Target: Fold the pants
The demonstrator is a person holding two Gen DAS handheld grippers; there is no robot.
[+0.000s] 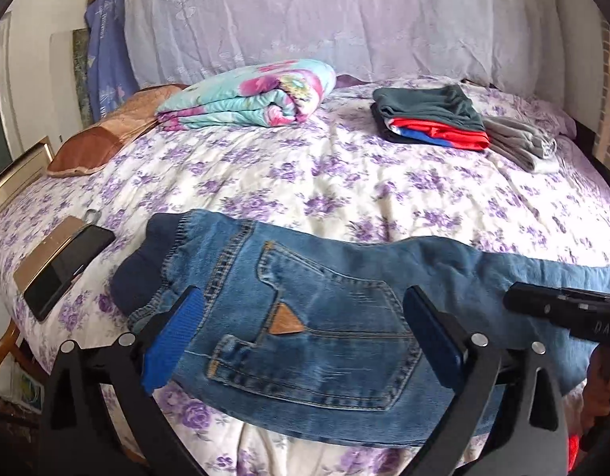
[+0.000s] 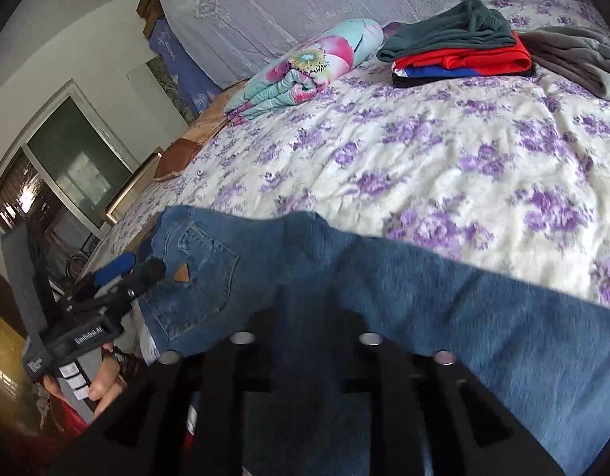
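While the jeans point(image 1: 305, 309) lay flat along the near edge of the bed point(image 1: 305, 182), folded lengthwise with 1 back pocket up, the step in hand appeared to be settling that first fold. The left gripper point(image 1: 301, 317) hovered spread over the waist end, pinching nothing. The right gripper point(image 2: 305, 317) was blurred over the legs; whether it stood spread or pinched could not be told. Next, the leg end likely needs carrying left toward the waistband. Open quilt lay beyond; a phone point(image 1: 67, 265) lay left, stacked clothes point(image 1: 432, 119) far right.

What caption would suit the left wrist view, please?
Open left hand-held gripper over jeans on floral bed.
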